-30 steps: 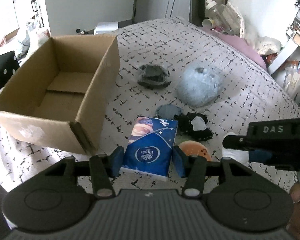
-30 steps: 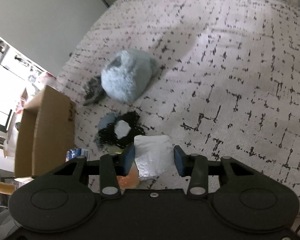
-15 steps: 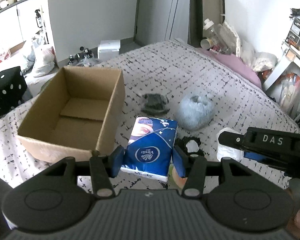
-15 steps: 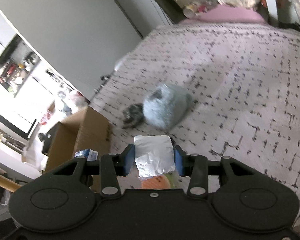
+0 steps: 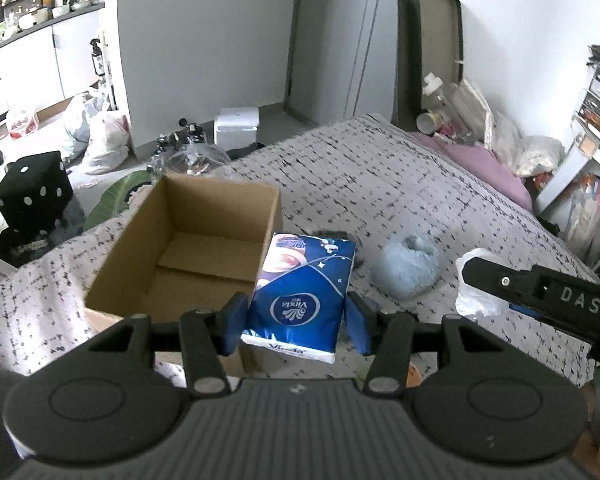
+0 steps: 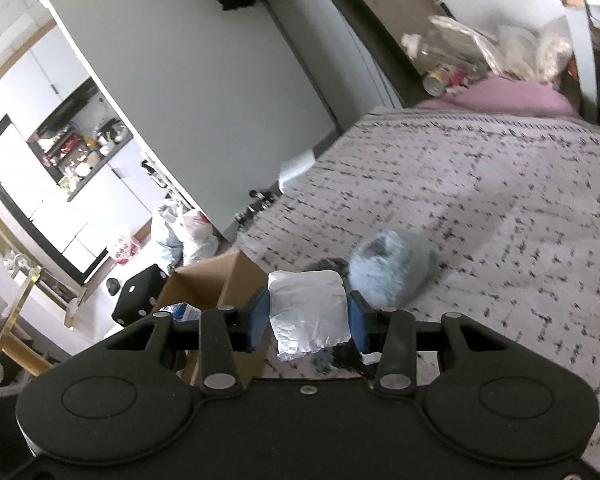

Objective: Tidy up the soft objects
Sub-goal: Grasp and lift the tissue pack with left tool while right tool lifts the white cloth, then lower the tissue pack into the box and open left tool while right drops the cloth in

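Left gripper (image 5: 296, 326) grasps the blue tissue pack (image 5: 304, 292); right gripper (image 6: 309, 320) grasps a white packet (image 6: 309, 308). Carry both over the cardboard box (image 5: 188, 248), lower inside, then release.

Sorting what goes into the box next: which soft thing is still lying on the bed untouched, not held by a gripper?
The fluffy light-blue plush ball. The blue tissue pack sits in the left gripper, the white packet in the right gripper.

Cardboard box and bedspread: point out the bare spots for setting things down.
The cardboard box floor is bare. The bedspread is bare between the fluffy blue ball and the pink pillow. It is crowded between the box and the ball, just beyond both grippers.
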`<state>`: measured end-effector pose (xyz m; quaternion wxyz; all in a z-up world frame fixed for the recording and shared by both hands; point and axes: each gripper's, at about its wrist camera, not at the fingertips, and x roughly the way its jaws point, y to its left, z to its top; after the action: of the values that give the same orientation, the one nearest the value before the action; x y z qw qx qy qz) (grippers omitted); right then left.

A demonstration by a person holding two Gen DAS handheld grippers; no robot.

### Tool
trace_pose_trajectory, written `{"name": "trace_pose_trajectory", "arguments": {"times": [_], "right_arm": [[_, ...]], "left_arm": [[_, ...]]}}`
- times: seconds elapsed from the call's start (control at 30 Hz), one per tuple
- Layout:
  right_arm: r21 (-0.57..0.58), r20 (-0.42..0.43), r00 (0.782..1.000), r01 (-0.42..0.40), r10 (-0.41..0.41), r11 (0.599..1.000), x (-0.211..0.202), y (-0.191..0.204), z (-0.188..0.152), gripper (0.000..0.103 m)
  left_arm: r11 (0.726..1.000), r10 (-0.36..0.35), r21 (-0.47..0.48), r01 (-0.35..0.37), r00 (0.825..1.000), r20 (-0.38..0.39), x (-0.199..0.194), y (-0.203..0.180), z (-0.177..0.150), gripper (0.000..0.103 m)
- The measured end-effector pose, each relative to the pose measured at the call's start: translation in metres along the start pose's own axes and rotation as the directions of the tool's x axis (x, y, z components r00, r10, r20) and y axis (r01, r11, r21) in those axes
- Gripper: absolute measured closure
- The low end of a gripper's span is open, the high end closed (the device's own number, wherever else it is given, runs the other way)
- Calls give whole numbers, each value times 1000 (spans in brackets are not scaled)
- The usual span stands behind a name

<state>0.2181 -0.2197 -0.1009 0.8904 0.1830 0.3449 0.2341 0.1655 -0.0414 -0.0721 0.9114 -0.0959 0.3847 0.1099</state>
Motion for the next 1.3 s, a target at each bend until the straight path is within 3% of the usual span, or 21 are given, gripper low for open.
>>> {"name": "trace_pose_trajectory", "arguments": {"times": [0.5, 0.8, 1.3], "right_arm": [[-67, -6, 998, -61, 61, 996, 38, 53, -2, 61], [-119, -6, 994, -106, 106, 987, 61, 84, -5, 61], [-155, -114, 985, -146, 129, 977, 99, 116, -29, 61]], "left_arm": [[997, 41, -66, -39, 999, 22, 8, 60, 27, 51], [991, 59, -118, -63, 997, -39, 32, 96, 29, 51], [983, 50, -168, -77, 986, -161, 77, 135, 16, 51]]}}
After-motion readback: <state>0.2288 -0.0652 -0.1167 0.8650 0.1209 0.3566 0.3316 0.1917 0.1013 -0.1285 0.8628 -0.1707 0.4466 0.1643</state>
